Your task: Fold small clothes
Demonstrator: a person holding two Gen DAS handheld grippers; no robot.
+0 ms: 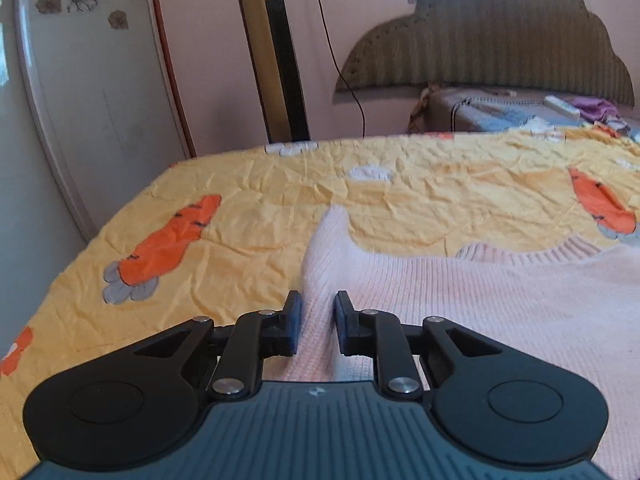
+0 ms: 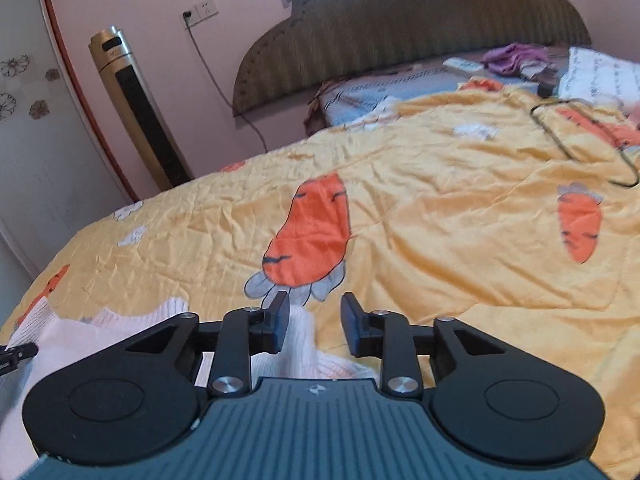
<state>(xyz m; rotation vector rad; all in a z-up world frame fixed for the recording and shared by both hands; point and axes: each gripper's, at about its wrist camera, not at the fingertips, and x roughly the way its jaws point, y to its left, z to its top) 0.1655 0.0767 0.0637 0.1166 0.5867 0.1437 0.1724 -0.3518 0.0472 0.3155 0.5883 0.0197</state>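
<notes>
Left tongs [image 1: 317, 312] straddle a raised ridge of the pink knit sweater [image 1: 480, 304]; whether the pads clamp it cannot be told. Right tongs [image 2: 314, 322] stand released over a sweater sleeve [image 2: 298, 332]. Sweater lies spread on the carrot-print yellow quilt [image 1: 400, 200] covering the bed. A wire hanger [image 2: 580, 140] rests well apart.

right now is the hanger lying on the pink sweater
No, the hanger lies on the yellow quilt, far from the pink sweater.
</notes>
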